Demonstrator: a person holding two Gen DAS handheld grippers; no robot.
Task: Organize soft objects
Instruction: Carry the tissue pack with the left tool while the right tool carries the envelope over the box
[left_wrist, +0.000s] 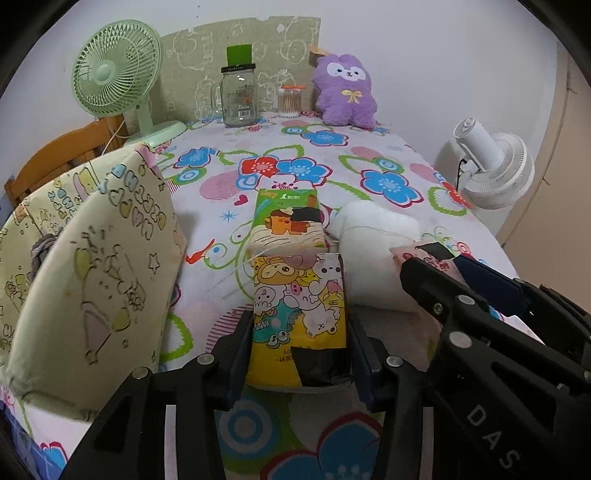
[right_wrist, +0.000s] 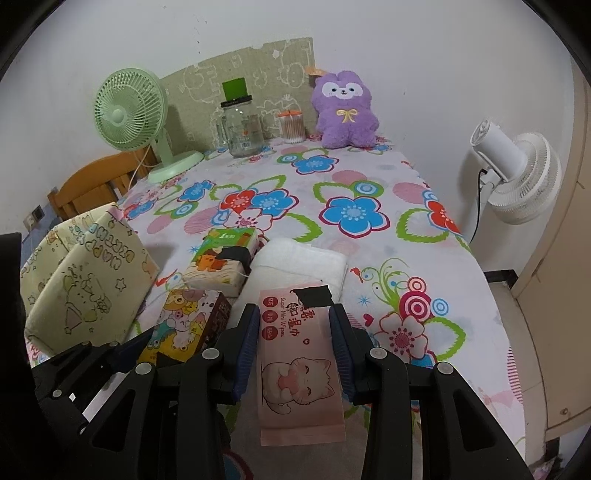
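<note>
While the left gripper (left_wrist: 299, 343) brackets the yellow tissue pack (left_wrist: 299, 314), pads touching its sides, just beside the white towel (left_wrist: 369, 254), the right gripper (right_wrist: 293, 343) clamps the pink wipes pack (right_wrist: 295, 354) before that towel (right_wrist: 299, 266).

Green fan (left_wrist: 110, 75), glass jar (left_wrist: 239, 96), white fan (right_wrist: 517, 177).

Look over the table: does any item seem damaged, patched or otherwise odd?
Yes. Three packs carry dark tape-like patches: the yellow cartoon tissue pack near its front end, the green tissue pack across its middle, and the pink wipes pack at its far end. A loose thread trails between the two tissue packs.
</note>
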